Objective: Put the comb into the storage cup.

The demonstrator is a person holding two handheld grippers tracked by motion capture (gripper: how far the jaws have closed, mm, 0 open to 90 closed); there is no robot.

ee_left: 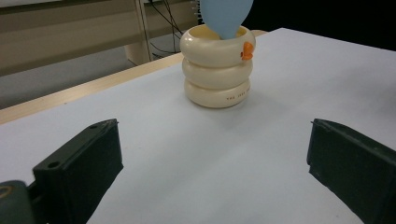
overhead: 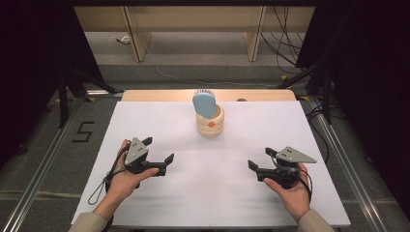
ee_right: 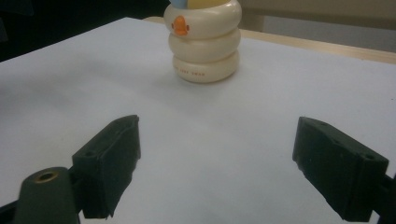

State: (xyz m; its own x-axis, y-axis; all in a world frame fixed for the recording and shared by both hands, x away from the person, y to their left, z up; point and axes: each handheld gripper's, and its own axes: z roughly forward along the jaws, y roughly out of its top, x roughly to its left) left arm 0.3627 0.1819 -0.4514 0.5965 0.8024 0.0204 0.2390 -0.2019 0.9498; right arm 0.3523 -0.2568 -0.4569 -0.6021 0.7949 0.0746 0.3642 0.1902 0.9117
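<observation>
The left gripper and right gripper are held low over the white tabletop, jaws spread wide and empty, angled inward toward the cream ringed holder. The holder, with a blue brush standing in it, is set well beyond both grippers, between them.

Bright even light, soft shadows — slightly blurry

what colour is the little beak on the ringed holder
Orange, on the cream holder; the beak shows best in the right gripper view.
</observation>
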